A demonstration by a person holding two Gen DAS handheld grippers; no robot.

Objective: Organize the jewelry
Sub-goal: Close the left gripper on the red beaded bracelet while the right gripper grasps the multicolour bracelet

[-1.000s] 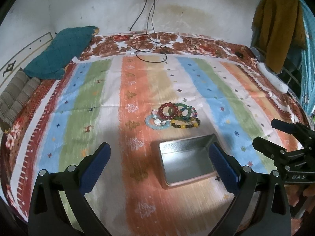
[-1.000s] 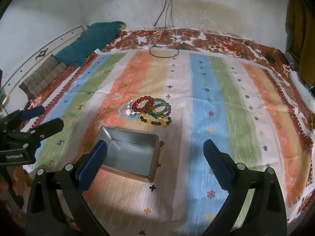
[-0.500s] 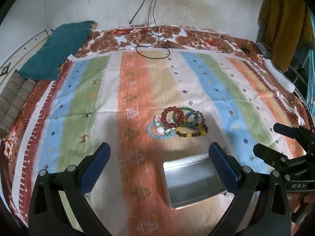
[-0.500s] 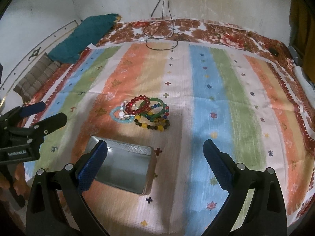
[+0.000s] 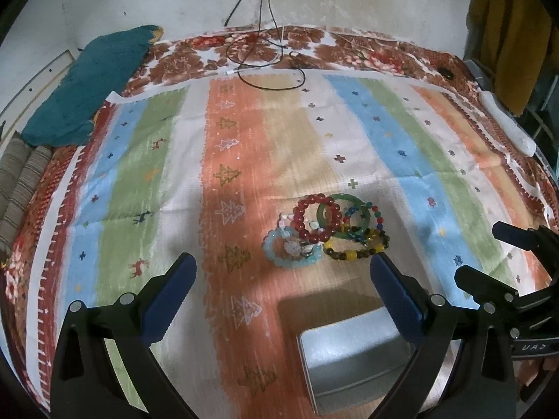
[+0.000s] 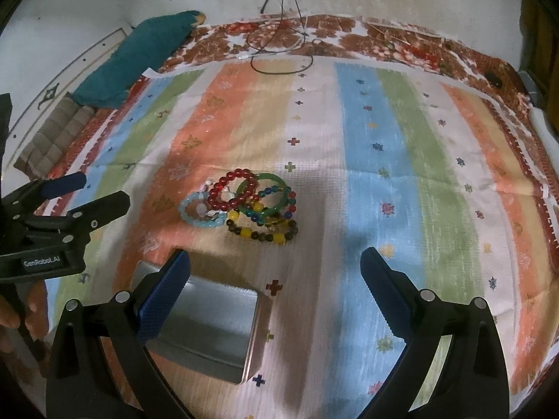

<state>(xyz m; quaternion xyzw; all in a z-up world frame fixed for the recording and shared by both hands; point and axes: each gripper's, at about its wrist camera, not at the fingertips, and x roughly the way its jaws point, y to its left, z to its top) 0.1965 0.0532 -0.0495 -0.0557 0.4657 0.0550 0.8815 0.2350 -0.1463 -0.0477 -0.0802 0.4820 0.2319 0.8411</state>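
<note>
Approach step, nothing picked yet. Left gripper and right gripper both spread wide, empty. Pile of coloured bead bracelets lies on striped cloth, just beyond empty silver metal tin. Next likely: lower onto one bracelet, pinch, drop in tin.

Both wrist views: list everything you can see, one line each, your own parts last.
Tin: one, silver, open and empty, on the cloth nearest the grippers.
Bracelets: a small overlapping pile just beyond the tin; one red beaded, one plain green ring, one pale blue beaded, one brown and yellow beaded, one of mixed colours; exact count unclear.
Cloth: one, striped orange, blue, green and white, spread over a floral sheet.
Pillow: one, teal, far left corner.
Cables: black and white, from the wall to the far edge.
Garment: mustard, hanging far right.
Left gripper: blue pads, open, empty.
Right gripper: blue pads, open, empty.
</note>
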